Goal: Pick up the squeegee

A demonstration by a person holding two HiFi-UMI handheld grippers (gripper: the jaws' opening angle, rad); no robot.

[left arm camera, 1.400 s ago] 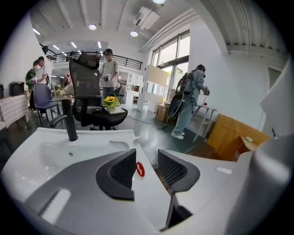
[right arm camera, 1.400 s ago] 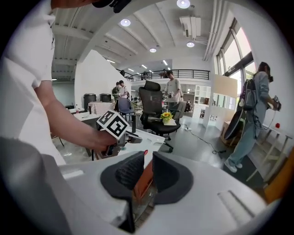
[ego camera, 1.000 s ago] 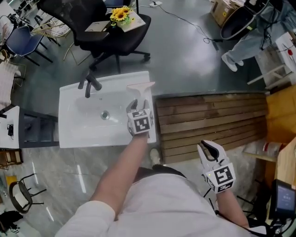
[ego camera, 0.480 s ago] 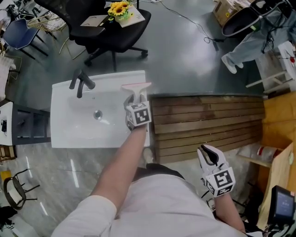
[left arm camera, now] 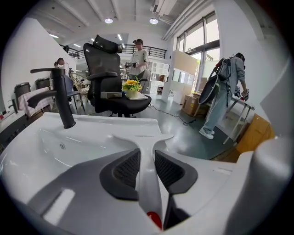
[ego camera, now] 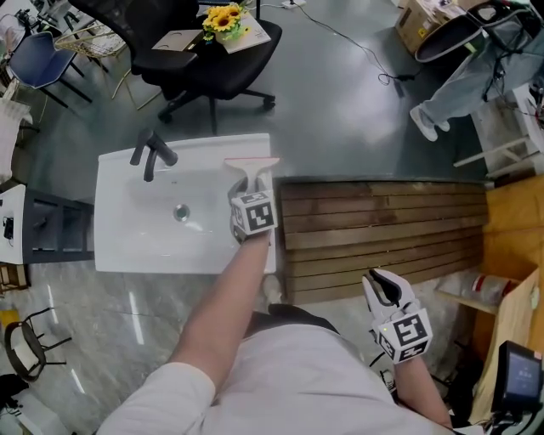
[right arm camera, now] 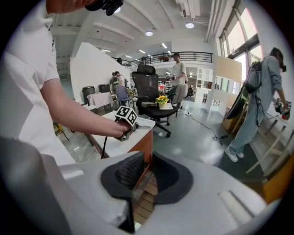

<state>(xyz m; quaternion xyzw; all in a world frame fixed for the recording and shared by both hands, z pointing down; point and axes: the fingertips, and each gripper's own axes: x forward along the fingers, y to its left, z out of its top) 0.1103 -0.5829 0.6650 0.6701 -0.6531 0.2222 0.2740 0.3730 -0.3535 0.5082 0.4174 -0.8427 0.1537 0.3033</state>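
Squeegee (ego camera: pixel 252 164) lies along the sink's (ego camera: pixel 127 259) right edge, handle toward the person, so the left tool (left arm camera: pixel 146 158) is closing onto that handle. Right tool (right arm camera: pixel 146 164) hangs empty, slightly parted.

Black faucet (ego camera: pixel 151 153) standing at the white sink's (ego camera: pixel 119 248) far left corner — slatted wood panel (ego camera: pixel 382 225) lying along its right edge. Sunflowers (ego camera: pixel 223 20) sitting on the black office chair (ego camera: pixel 174 72).
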